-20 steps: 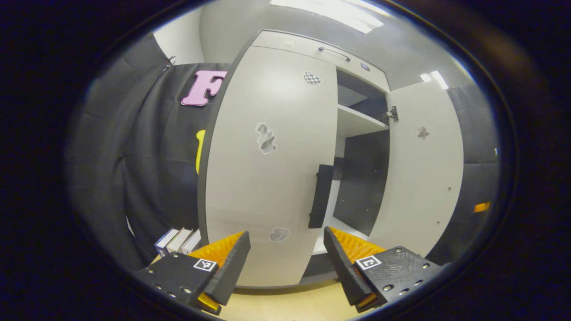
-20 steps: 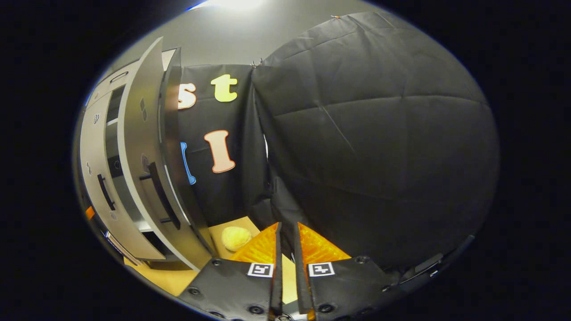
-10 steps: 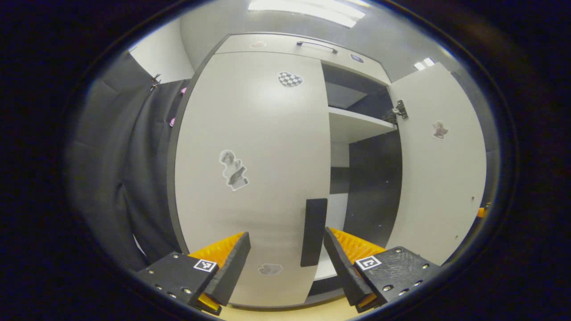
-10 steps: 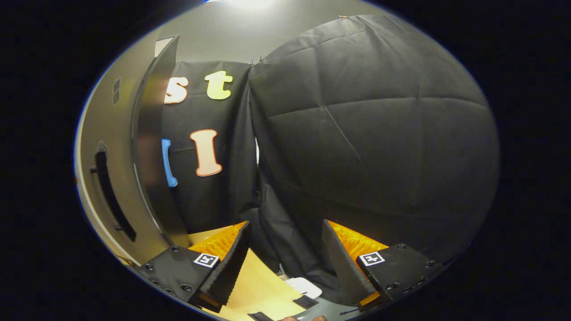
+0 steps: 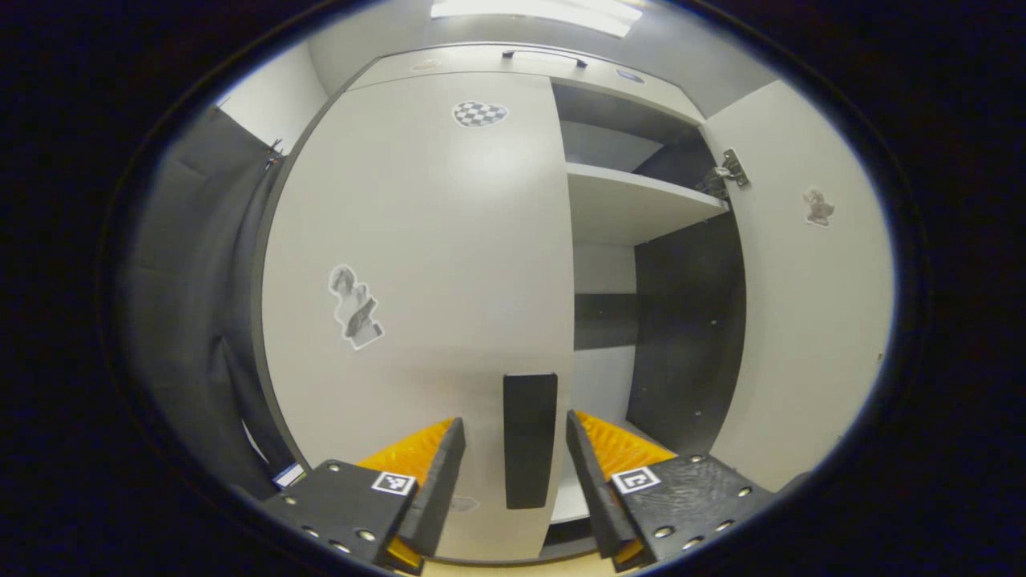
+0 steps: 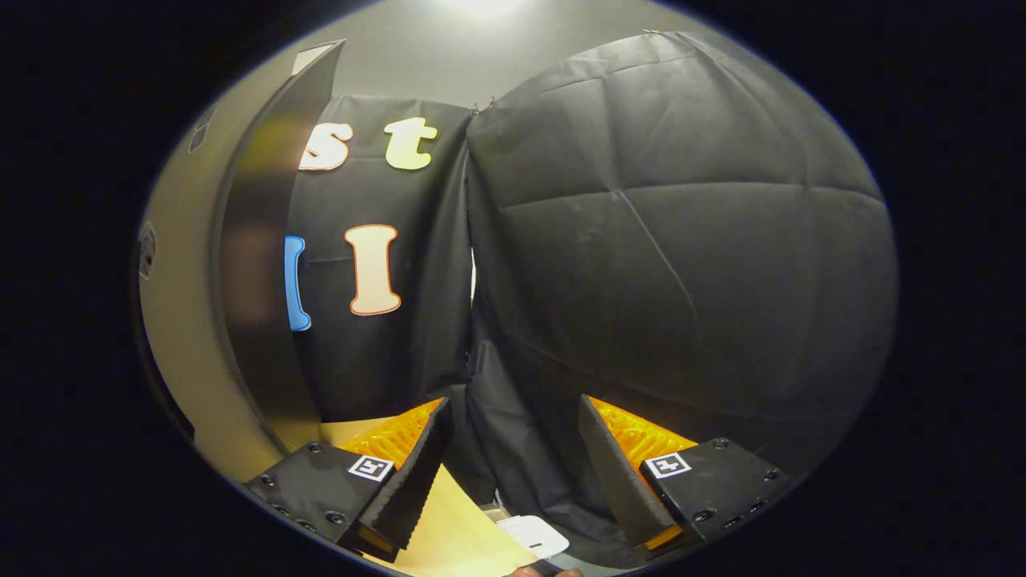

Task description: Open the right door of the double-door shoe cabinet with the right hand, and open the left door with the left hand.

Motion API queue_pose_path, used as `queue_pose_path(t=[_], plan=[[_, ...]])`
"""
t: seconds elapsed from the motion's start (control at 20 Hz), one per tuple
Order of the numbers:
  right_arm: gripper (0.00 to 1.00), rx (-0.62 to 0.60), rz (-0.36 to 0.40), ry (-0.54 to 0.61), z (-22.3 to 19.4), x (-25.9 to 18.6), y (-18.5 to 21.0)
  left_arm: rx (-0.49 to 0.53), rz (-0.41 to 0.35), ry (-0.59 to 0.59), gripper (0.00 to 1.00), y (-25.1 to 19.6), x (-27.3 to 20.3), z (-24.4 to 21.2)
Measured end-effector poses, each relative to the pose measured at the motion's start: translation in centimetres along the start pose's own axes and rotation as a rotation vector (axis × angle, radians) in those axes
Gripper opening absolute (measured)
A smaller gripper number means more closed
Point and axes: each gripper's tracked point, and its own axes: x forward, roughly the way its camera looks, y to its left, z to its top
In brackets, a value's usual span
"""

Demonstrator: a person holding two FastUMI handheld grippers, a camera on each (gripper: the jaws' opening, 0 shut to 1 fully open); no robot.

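Two doors, one already swung wide: the right door (image 5: 801,304). You are bracketing the left door's (image 5: 417,280) stiff vertical handle (image 5: 529,439) with the left gripper (image 5: 513,473), fingers parted, not yet pinching; grip it mid-length, since the rigid panel is likely hanging light on its hinge. Your right gripper (image 6: 513,469) is idling wide apart, holding nothing.

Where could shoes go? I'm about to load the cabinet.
The shelf behind the open right door is bare, as is the floor of the compartment below it. The left door hides its half; its handle sits between the left gripper fingers.
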Motion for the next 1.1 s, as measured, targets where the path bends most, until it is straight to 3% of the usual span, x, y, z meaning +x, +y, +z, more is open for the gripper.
queue_pose_path(t=[0.1, 0.2, 0.25, 0.3, 0.35, 0.5, 0.65, 0.7, 0.75, 0.8, 0.95, 1.1], plan=[[0.92, -0.005, 0.024, -0.005, 0.2, 1.4, 0.6, 0.014, 0.012, 0.010, 0.68, -0.2, 0.5, -0.3], [0.92, 0.000, 0.047, -0.011, 0.1, 2.7, 1.1, 0.008, 0.030, 0.016, 0.71, -0.3, 0.7, -0.6], [0.92, 0.001, 0.054, -0.013, 0.1, 3.4, 1.2, -0.001, 0.042, 0.017, 0.52, -0.2, 0.7, -0.5], [0.92, 0.003, 0.061, -0.014, 0.1, 4.3, 1.5, -0.018, 0.047, 0.013, 0.47, -0.3, 0.7, -0.6], [0.92, 0.001, 0.067, -0.016, 0.2, 5.0, 1.6, -0.040, 0.051, 0.005, 0.51, -0.2, 0.8, -0.5], [0.92, -0.053, 0.072, -0.019, -0.3, 7.6, 1.8, -0.098, 0.063, -0.013, 0.39, -0.4, 0.8, -0.5], [0.93, -0.062, 0.120, -0.010, -0.2, 9.6, 3.5, -0.024, 0.095, -0.005, 0.26, -0.5, 1.0, -0.5], [0.93, -0.058, 0.140, -0.007, -0.4, 9.8, 4.1, -0.011, 0.105, 0.003, 0.29, -0.6, 0.9, -0.7], [0.94, -0.056, 0.156, -0.005, -0.5, 10.0, 4.6, -0.008, 0.111, 0.003, 0.22, -0.5, 1.1, -0.7], [0.99, -0.056, 0.169, -0.001, -0.7, 10.0, 4.9, -0.020, 0.107, 0.008, 0.24, -0.6, 1.0, -0.8], [0.97, -0.064, 0.203, 0.018, -1.3, 9.8, 5.8, -0.051, 0.093, 0.018, 0.12, -0.5, 0.6, -0.9], [0.97, -0.048, 0.206, 0.021, -1.8, 8.7, 5.7, -0.055, 0.085, 0.026, 0.12, -0.4, 0.1, -1.1]])
